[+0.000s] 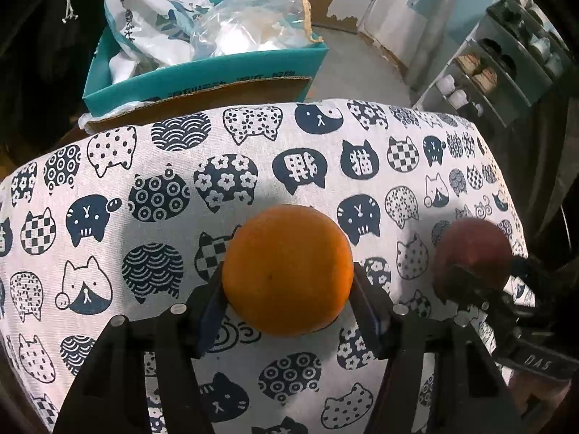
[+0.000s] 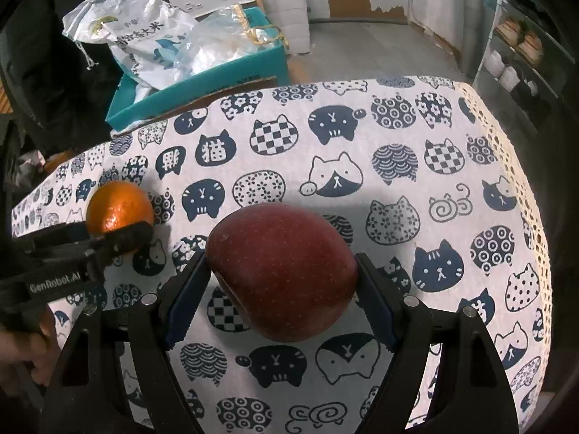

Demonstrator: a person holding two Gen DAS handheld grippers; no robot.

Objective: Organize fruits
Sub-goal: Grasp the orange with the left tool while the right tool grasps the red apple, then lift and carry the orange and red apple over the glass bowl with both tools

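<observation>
Gripping the orange (image 1: 287,270), the left gripper (image 1: 287,289) has both blue finger pads (image 1: 211,307) pressed against the fruit's sides, so the orange sits squarely between the fingers, above the cat-print tablecloth (image 1: 144,181). Whether the fruit touches the cloth cannot be determined. Ahead of the fingertips and to their left, past the far table edge, stands a teal cardboard box (image 1: 202,79) holding a white printed bag (image 1: 144,11) and clear plastic wrap (image 1: 253,21).

To the right of the left fingers, the right gripper (image 2: 284,285) is clamped on the red apple (image 2: 284,271). Its blue pads (image 2: 188,300) contact the apple on both sides, with the fruit centred between the fingers and over the same tablecloth. From the right wrist view, the orange and the left gripper appear well to the left of the fingers. A shoe rack (image 2: 521,47) stands ahead and to the right, beyond the table.
</observation>
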